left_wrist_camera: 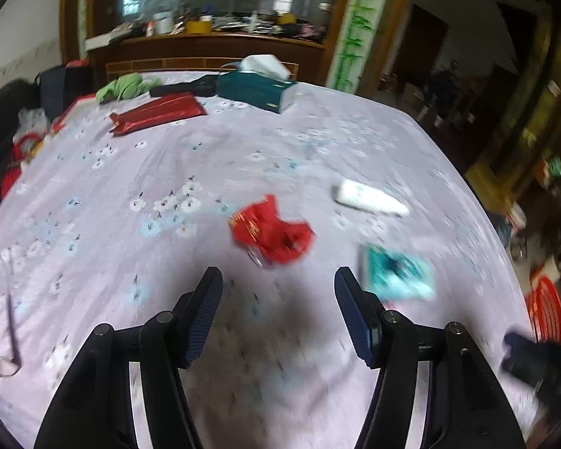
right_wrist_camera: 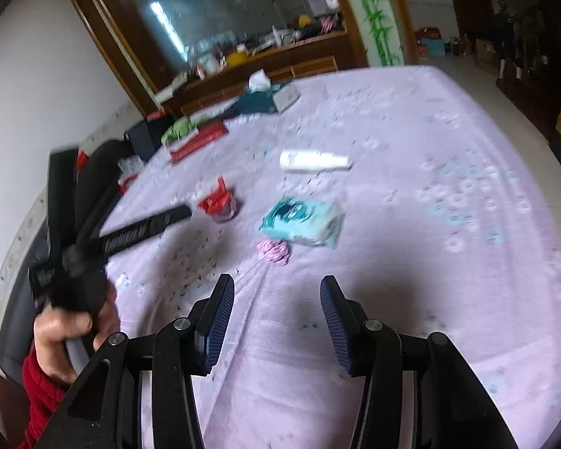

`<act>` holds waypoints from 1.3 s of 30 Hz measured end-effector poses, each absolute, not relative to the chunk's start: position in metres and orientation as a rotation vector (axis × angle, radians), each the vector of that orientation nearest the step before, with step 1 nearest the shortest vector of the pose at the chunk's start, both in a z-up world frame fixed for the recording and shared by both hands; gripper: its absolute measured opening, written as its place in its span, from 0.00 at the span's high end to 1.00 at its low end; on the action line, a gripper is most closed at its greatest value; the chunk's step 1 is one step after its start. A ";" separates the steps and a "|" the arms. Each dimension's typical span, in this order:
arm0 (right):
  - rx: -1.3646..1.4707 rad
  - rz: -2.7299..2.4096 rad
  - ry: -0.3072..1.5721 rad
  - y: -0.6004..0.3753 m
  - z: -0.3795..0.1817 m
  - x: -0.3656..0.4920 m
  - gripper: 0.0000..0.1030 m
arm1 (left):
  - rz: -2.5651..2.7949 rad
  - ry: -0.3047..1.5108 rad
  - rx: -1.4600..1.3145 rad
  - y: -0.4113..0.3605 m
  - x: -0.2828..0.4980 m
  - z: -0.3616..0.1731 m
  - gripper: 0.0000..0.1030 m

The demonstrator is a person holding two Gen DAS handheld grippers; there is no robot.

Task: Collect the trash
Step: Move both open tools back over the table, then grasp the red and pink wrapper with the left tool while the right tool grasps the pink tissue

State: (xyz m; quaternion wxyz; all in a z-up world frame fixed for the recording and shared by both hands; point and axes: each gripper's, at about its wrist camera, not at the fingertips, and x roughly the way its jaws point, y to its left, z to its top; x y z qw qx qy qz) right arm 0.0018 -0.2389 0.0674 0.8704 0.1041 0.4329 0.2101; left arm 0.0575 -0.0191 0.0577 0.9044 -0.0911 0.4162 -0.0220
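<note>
A crumpled red wrapper [left_wrist_camera: 272, 235] [right_wrist_camera: 216, 199] lies on the lilac flowered tablecloth [left_wrist_camera: 168, 172] [right_wrist_camera: 411, 224]. My left gripper [left_wrist_camera: 278, 280] hovers open just short of it, nothing between its fingers. To the right lie a teal tissue packet [left_wrist_camera: 398, 273] [right_wrist_camera: 303, 221] and a white tube [left_wrist_camera: 368, 197] [right_wrist_camera: 314, 161]. A small pink crumpled scrap [right_wrist_camera: 274, 251] sits in front of the packet. My right gripper [right_wrist_camera: 276, 292] is open and empty, a little short of that scrap. The left gripper's body shows at the left of the right wrist view, held by a hand [right_wrist_camera: 61, 333].
At the table's far side stand a teal tissue box [left_wrist_camera: 256, 88] [right_wrist_camera: 256, 103], a dark red pouch [left_wrist_camera: 157, 112], and a green cloth [left_wrist_camera: 125, 88]. A wooden cabinet [left_wrist_camera: 213, 43] with clutter is behind. A red basket [left_wrist_camera: 546, 310] sits on the floor at right.
</note>
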 end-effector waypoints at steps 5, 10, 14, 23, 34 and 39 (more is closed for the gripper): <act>0.173 0.450 0.920 -0.222 0.055 0.009 0.50 | -0.049 0.904 -0.207 -0.020 0.096 0.034 0.41; 0.117 0.436 0.918 -0.214 0.049 0.015 0.50 | -0.043 0.910 -0.202 -0.022 0.115 0.017 0.41; 0.099 0.437 0.930 -0.205 0.042 0.024 0.50 | -0.023 0.896 -0.214 -0.015 0.118 0.009 0.54; 0.051 0.404 0.936 -0.180 0.026 0.047 0.50 | 0.016 0.856 -0.144 -0.017 0.117 0.009 0.65; 0.026 0.366 0.932 -0.172 0.007 0.060 0.74 | 0.064 0.789 -0.099 -0.018 0.106 0.021 0.65; 0.012 0.363 0.872 -0.175 0.011 0.053 0.74 | 0.087 0.760 -0.079 -0.019 0.102 0.026 0.65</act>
